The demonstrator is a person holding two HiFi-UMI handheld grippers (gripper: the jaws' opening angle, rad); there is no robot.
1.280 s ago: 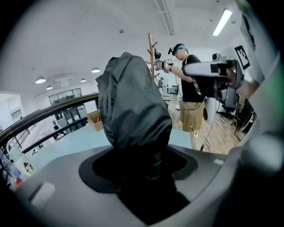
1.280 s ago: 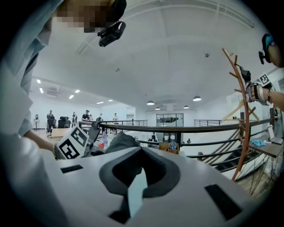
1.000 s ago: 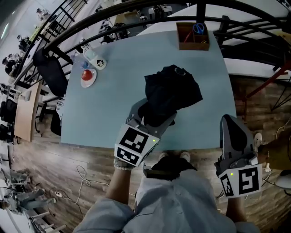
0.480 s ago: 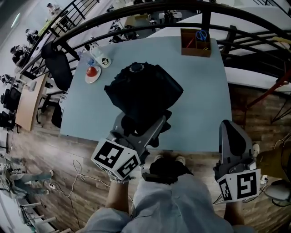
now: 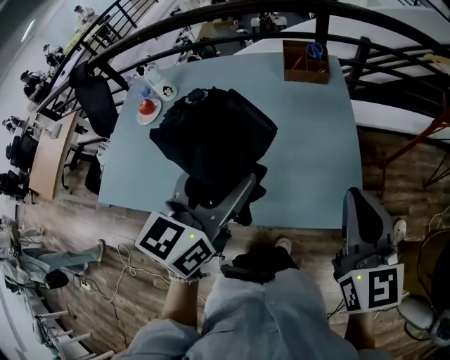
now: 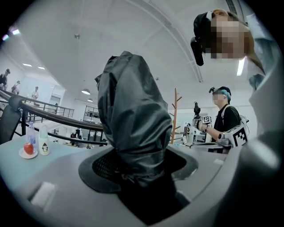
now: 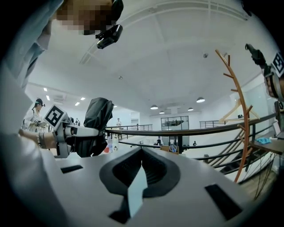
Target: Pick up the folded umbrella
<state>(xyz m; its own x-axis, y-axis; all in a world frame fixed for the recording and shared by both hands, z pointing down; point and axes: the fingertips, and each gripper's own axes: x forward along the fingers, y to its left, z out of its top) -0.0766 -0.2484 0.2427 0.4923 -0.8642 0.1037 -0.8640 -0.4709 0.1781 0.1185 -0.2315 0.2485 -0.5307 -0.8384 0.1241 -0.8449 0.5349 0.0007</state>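
The folded umbrella (image 5: pixel 211 140) is a black bundle of crumpled fabric, held up over the light blue table (image 5: pixel 316 155). My left gripper (image 5: pixel 218 193) is shut on its lower end near the table's front edge. In the left gripper view the umbrella (image 6: pixel 133 128) rises upright from between the jaws of that gripper (image 6: pixel 140 173) and fills the centre. My right gripper (image 5: pixel 365 211) hangs off the table's front right edge, shut with nothing in it. In the right gripper view its jaws (image 7: pixel 141 153) meet, and the umbrella (image 7: pixel 95 124) shows at the left.
A wooden box with scissors (image 5: pixel 306 60) stands at the table's far right. A red object on a small plate (image 5: pixel 146 109) and small bottles (image 5: pixel 163 88) sit at the far left corner. A black chair (image 5: pixel 95 98) stands left of the table, with a dark railing (image 5: pixel 211 21) behind it.
The left gripper has swung the umbrella up and to the left, so that it now stands over the table's left half. The right gripper has barely moved.
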